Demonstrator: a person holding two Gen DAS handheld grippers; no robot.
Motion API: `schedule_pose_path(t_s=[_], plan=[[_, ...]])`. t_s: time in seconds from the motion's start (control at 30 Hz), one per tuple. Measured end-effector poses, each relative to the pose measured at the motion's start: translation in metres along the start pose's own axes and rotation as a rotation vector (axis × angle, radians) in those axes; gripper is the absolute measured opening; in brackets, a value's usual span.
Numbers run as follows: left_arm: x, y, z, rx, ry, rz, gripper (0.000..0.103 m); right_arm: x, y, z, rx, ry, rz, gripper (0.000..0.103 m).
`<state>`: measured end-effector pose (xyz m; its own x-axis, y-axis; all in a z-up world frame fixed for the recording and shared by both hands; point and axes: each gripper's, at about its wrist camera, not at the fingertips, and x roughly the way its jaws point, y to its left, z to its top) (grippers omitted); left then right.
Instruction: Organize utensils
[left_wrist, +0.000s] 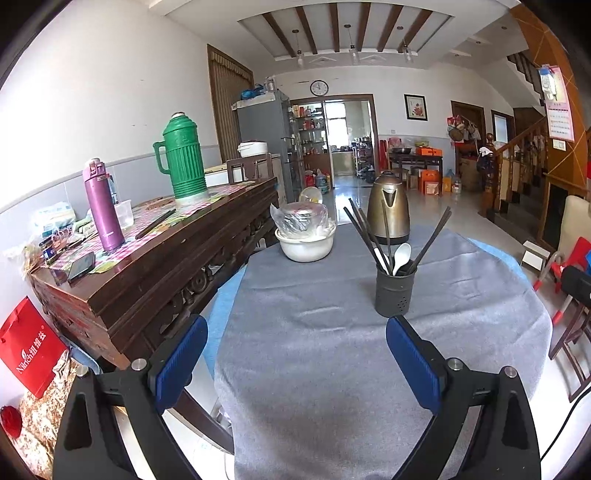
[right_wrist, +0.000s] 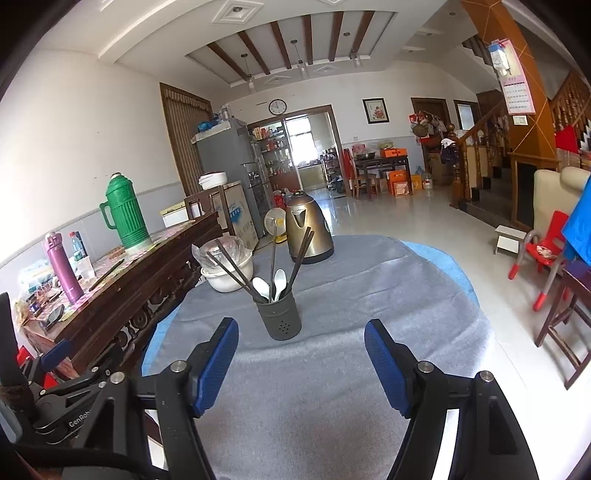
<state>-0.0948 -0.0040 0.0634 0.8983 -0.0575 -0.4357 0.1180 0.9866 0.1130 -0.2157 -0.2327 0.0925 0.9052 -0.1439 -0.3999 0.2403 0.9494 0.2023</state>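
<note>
At the far left, a dark wooden sideboard (left_wrist: 155, 280) is seen along the wall, and on it a purple flask (left_wrist: 103, 206) and a green thermos (left_wrist: 184, 158) are stood upright, well apart from each other. A phone (left_wrist: 81, 266) is laid flat near the sideboard's near corner.

Beside the sideboard, a round table is covered by a grey cloth (left_wrist: 314, 350). The left gripper (left_wrist: 295, 354) is held low over the near part of the cloth with its blue pads spread wide and nothing between them. Towards the far left of the cloth, a white bowl (left_wrist: 306, 246) is placed, with a plastic-wrapped dish resting on top of it; what the wrapping contains cannot be made out.

Right of the bowl, a dark utensil holder (left_wrist: 394, 293) is stood upright on the cloth, just ahead of the left gripper's right finger. Dark chopsticks (left_wrist: 364, 232) are fanned out from it, and white spoons (left_wrist: 402, 256) are propped inside, bowls upward. Behind the holder, a bronze kettle (left_wrist: 389, 208) is set near the table's far edge.

In the right wrist view, the right gripper (right_wrist: 301, 365) is likewise seen opened wide and empty above the cloth, with the holder just beyond and between its fingers. A red chair (right_wrist: 543, 254) is seen on the floor at the far right.
</note>
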Motion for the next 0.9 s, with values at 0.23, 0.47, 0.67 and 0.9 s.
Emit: schedule_pose_path(t_s=[0.23, 0.47, 0.67, 0.9], plan=[[0.000, 0.004, -0.001, -0.016, 0.012, 0.014, 0.097, -0.001, 0.010, -0.004, -0.024, -0.001, 0.005, 0.074], [-0.001, 0.008, 0.000, -0.029, 0.012, 0.016, 0.097, -0.008, 0.020, -0.008, -0.057, -0.031, 0.009, 0.074], [-0.003, 0.007, 0.000, -0.025, 0.014, 0.005, 0.098, -0.011, 0.019, -0.008, -0.052, -0.039, 0.012, 0.074], [-0.008, 0.006, 0.000, -0.021, 0.004, 0.005, 0.098, -0.009, 0.020, -0.011, -0.064, -0.029, 0.004, 0.074]])
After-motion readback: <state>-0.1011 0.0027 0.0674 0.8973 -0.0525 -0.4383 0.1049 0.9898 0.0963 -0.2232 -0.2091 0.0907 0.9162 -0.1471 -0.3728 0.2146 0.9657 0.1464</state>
